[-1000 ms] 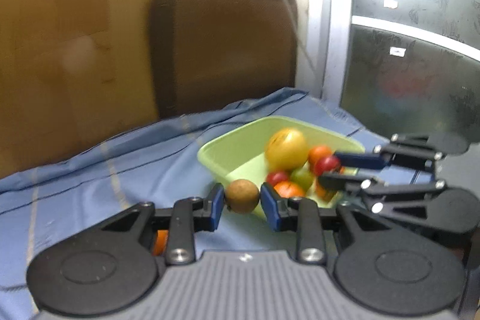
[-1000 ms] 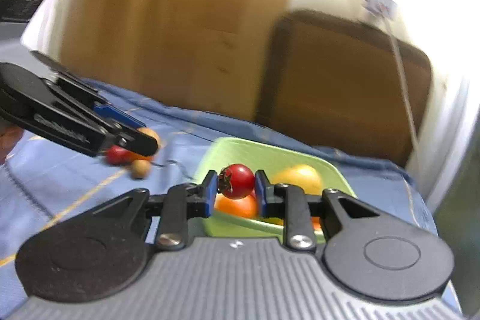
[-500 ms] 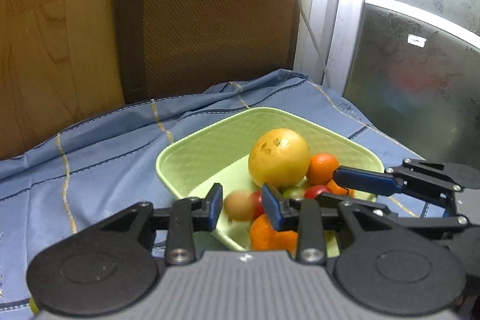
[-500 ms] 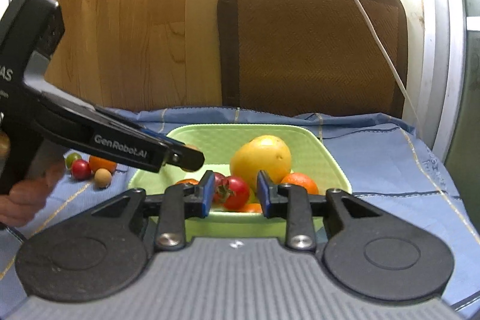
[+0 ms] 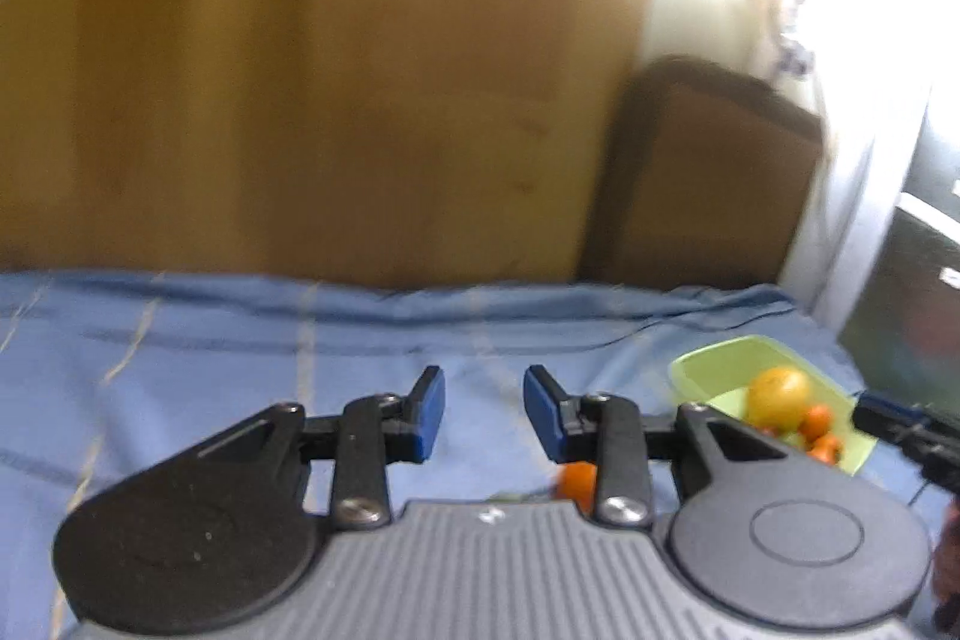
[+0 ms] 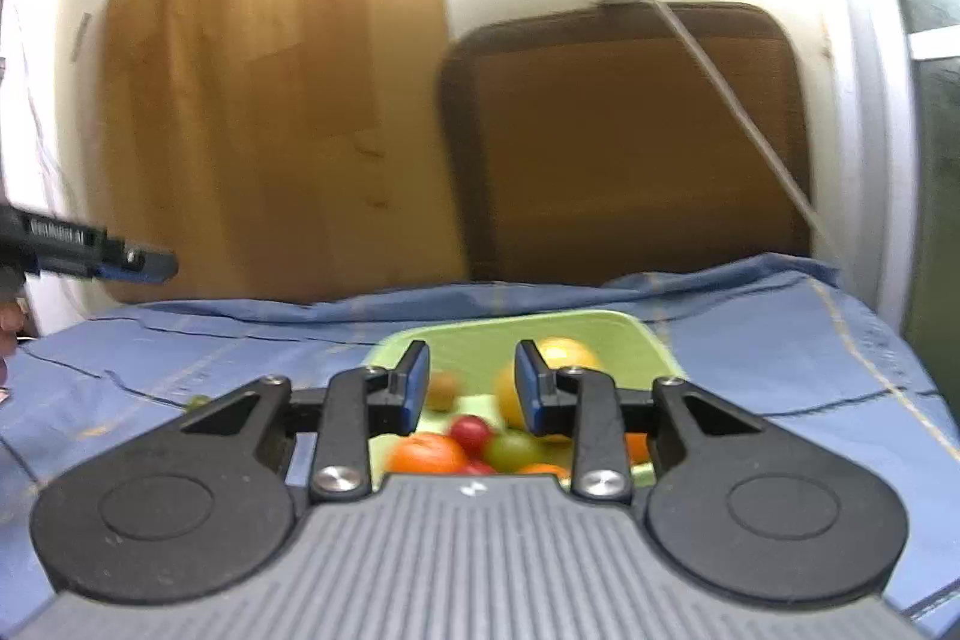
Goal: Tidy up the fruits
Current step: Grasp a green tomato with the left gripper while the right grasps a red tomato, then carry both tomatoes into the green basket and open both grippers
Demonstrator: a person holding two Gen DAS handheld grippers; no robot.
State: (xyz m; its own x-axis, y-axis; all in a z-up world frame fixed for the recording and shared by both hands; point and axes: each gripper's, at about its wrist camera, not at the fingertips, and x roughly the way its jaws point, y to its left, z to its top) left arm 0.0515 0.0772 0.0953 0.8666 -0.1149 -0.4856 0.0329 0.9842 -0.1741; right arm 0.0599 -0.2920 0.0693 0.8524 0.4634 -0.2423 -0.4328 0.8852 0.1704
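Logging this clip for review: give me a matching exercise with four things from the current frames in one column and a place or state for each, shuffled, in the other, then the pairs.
Things
1. left gripper
2. large yellow fruit
3. small orange fruit
4. green tray

Places or states
A. on the blue cloth, outside the tray
B. open over bare cloth
C. holding mixed fruit
D. in the tray, towards its back

Pairs: 1-B, 2-D, 3-A, 4-C
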